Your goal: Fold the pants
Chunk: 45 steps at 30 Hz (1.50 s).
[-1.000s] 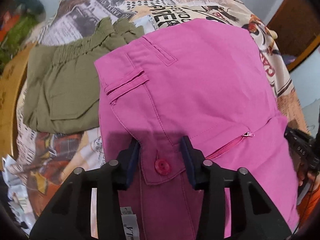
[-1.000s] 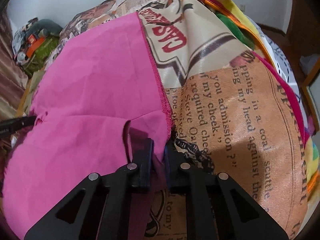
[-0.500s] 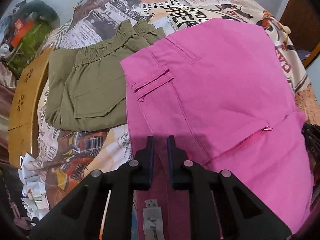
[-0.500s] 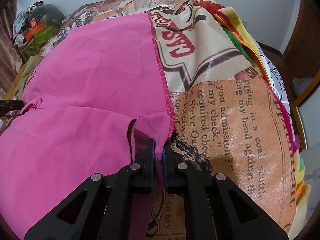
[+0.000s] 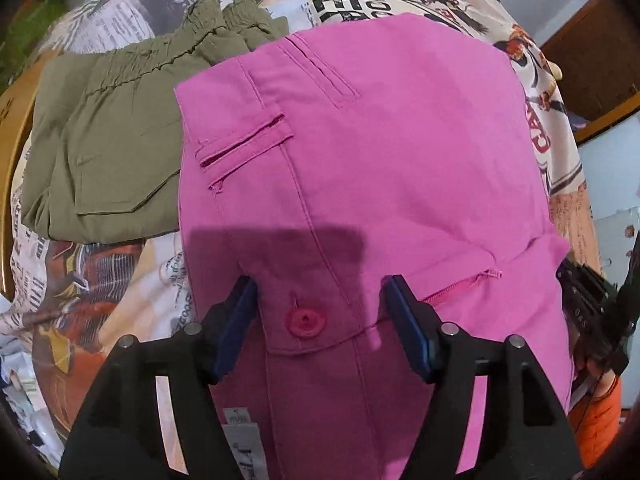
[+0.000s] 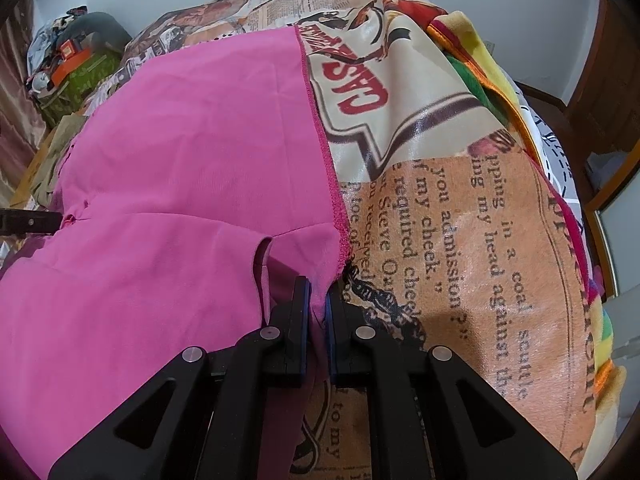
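Note:
Pink pants point(image 5: 380, 184) lie folded on a printed bedspread. In the left wrist view their waistband faces me, with a red button point(image 5: 306, 319), a welt pocket and a zipper. My left gripper point(image 5: 320, 300) is open, its blue pads on either side of the button, just above the waistband. In the right wrist view the pink pants point(image 6: 180, 184) fill the left half. My right gripper point(image 6: 317, 300) is shut on a pinch of the pants' hem corner, next to the serged edge.
Folded olive-green pants point(image 5: 120, 132) lie on the bedspread point(image 6: 460, 220) left of the pink ones, touching them. A wooden board point(image 5: 10, 120) is at the far left. Bags and clutter point(image 6: 68, 68) sit at the far back. The right gripper point(image 5: 592, 304) shows at the left view's right edge.
My left gripper was shut on the waistband half a second ago and has now opened wide around the button. The right gripper stays shut on the hem corner.

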Tool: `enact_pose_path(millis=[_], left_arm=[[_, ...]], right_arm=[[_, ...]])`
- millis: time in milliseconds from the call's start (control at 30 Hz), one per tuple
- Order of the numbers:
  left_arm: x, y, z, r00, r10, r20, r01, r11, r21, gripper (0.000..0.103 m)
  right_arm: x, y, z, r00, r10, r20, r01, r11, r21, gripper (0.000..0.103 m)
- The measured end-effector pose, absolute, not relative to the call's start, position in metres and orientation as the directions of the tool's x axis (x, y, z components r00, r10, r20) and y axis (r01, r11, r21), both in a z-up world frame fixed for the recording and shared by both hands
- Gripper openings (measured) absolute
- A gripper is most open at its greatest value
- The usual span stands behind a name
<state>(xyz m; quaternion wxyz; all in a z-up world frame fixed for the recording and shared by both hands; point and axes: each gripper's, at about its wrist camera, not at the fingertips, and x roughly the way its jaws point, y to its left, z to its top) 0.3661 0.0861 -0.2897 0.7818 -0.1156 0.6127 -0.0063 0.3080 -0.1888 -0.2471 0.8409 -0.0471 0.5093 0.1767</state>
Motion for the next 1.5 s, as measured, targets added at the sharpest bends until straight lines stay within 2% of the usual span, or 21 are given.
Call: enact_pose_path(millis=[200, 533, 733, 867, 1067, 1267, 1367, 1433, 1500], left_arm=[[0.361, 0.073, -0.288, 0.294, -0.077, -0.953, -0.116, 0.986, -0.115, 0.056], [0.352, 0.073, -0.290, 0.335, -0.004, -0.942, -0.137, 0.989, -0.052, 0.055], [0.350, 0.069, -0.286, 0.347, 0.010, -0.938, -0.093, 0.995, -0.024, 0.055], [0.342, 0.072, -0.275, 0.362, 0.027, -0.932, -0.108, 0.994, -0.014, 0.057], [0.334, 0.077, -0.243, 0.451, 0.081, -0.889, -0.097, 0.994, 0.042, 0.058], [0.338, 0.102, -0.202, 0.561, 0.136, -0.817, -0.137, 0.988, 0.071, 0.076], [0.345, 0.116, -0.189, 0.586, 0.167, -0.793, -0.161, 0.983, 0.088, 0.078], [0.350, 0.124, -0.184, 0.591, 0.179, -0.787, -0.177, 0.980, 0.091, 0.081], [0.357, 0.131, -0.184, 0.595, 0.188, -0.782, -0.193, 0.977, 0.088, 0.091]], right_arm=[[0.303, -0.194, -0.245, 0.445, 0.232, -0.865, -0.324, 0.942, 0.086, 0.006], [0.301, -0.197, -0.245, 0.459, 0.195, -0.867, -0.301, 0.952, 0.054, 0.005], [0.303, -0.195, -0.243, 0.447, 0.206, -0.871, -0.311, 0.948, 0.064, 0.007], [0.302, -0.203, -0.237, 0.449, 0.198, -0.871, -0.296, 0.953, 0.064, 0.023], [0.305, -0.216, -0.210, 0.493, 0.232, -0.839, -0.280, 0.955, 0.100, 0.035], [0.315, -0.204, -0.163, 0.592, 0.272, -0.759, -0.318, 0.944, 0.091, 0.050], [0.326, -0.194, -0.145, 0.627, 0.294, -0.721, -0.340, 0.937, 0.087, 0.063], [0.333, -0.186, -0.137, 0.646, 0.301, -0.701, -0.348, 0.934, 0.080, 0.066], [0.344, -0.177, -0.133, 0.654, 0.300, -0.695, -0.354, 0.933, 0.069, 0.072]])
